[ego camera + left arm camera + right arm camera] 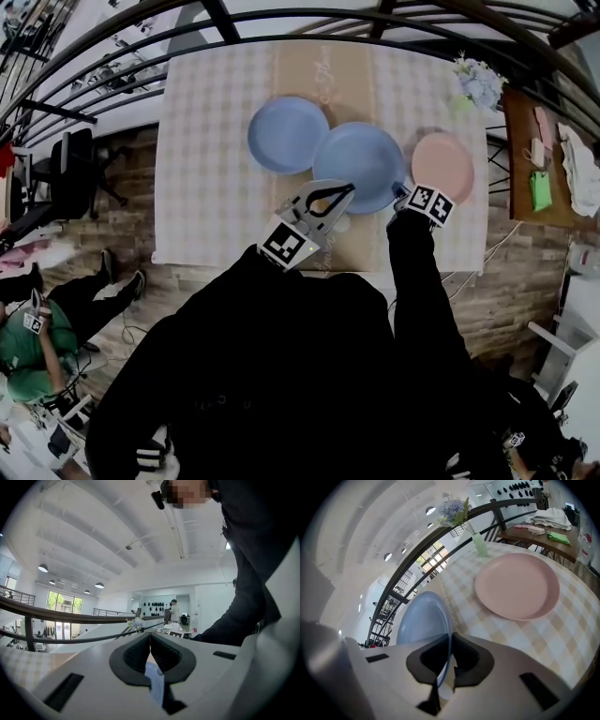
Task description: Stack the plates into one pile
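Observation:
Three plates lie on the checked table: a blue plate at the left, a second blue plate in the middle overlapping it, and a pink plate at the right. My right gripper is shut on the middle blue plate's right rim. In the right gripper view that plate runs edge-on between the jaws of the right gripper, with the pink plate beyond. My left gripper hovers shut at the same plate's near rim. In its own view the left gripper points up, with a strip of blue showing behind the jaws.
A small vase of flowers stands at the table's far right corner, close to the pink plate. A dark railing curves round the table's far side. A wooden side table with cloths is at the right. A person sits below left.

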Tool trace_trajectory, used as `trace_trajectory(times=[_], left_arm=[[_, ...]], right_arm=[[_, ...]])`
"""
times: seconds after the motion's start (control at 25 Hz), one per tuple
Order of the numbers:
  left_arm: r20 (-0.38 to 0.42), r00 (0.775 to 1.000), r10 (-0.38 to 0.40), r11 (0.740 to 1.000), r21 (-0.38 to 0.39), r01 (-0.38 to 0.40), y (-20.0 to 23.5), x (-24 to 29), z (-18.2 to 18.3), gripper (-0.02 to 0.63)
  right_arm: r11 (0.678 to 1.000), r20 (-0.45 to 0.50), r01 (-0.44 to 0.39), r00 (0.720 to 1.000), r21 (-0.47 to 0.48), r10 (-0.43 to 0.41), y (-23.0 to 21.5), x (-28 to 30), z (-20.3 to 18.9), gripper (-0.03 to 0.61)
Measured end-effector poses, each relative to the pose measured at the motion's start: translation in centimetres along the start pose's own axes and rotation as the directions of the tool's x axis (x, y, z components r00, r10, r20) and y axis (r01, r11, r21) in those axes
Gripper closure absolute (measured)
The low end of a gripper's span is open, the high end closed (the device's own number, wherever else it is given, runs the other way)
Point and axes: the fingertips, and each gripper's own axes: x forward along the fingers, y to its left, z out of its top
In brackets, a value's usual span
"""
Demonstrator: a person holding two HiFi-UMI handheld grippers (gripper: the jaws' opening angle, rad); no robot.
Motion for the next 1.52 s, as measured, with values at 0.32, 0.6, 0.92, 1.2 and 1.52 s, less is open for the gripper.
trace_trajectory(times=[0.32, 0.6, 0.92, 1.2, 1.52], left_arm=[[-0.001, 0.998, 0.069, 0.998, -0.004, -0.069, 3.4, -2.1, -0.1, 0.594], [-0.015, 0.991, 0.132, 0.991, -0.009, -0.132, 6.7, -4.4, -0.7, 0.594], [-0.026, 0.982, 0.186, 0.982, -0.017, -0.187, 10.6, -7.3, -1.2, 0.594], [-0.025, 0.976, 0.217, 0.975, -0.031, -0.218, 13.1, -8.7, -1.8, 0.594], [-0.032, 0.973, 0.228, 0.972, -0.046, -0.229, 14.9, -9.6, -2.5, 0.594]], right_arm=[[0.999, -0.037, -0.041, 0.999, -0.029, 0.04, 4.6, 3.7, 0.0, 0.557], [0.996, -0.065, -0.076, 0.995, -0.046, 0.073, 8.9, 7.3, -0.5, 0.555], [0.994, -0.08, -0.095, 0.993, -0.059, 0.09, 12.6, 11.0, -1.4, 0.554], [0.993, -0.096, -0.096, 0.991, -0.069, 0.089, 14.4, 13.6, -2.0, 0.552], [0.994, -0.094, -0.07, 0.994, -0.082, 0.063, 15.3, 15.7, -1.8, 0.551]])
